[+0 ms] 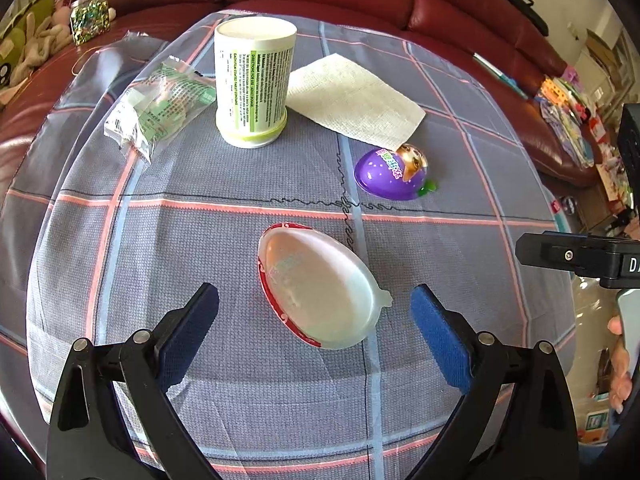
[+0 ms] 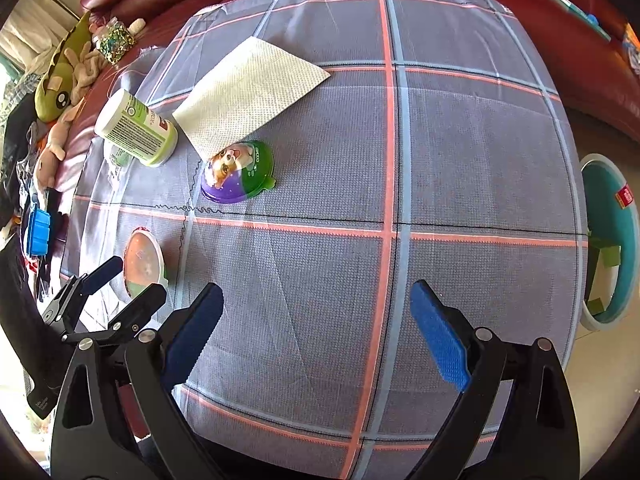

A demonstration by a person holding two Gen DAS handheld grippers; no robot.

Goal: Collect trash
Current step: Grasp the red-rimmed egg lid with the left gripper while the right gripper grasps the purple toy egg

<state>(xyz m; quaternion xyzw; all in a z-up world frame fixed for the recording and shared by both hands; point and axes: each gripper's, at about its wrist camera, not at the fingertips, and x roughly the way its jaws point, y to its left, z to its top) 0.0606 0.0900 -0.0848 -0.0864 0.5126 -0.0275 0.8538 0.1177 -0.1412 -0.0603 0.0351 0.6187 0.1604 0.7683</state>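
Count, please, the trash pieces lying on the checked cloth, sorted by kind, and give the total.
Egg-shaped plastic shells: 2, the white one with a red rim and the purple one
Cylindrical containers: 1, white with a green label
Paper napkins: 1
Clear plastic wrappers: 1
Total: 5

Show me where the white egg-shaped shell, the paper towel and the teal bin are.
white egg-shaped shell (image 1: pixel 320 288), left wrist view, on its domed back.
paper towel (image 2: pixel 248 92), right wrist view, on its middle.
teal bin (image 2: pixel 628 248), right wrist view, on its inner wall.
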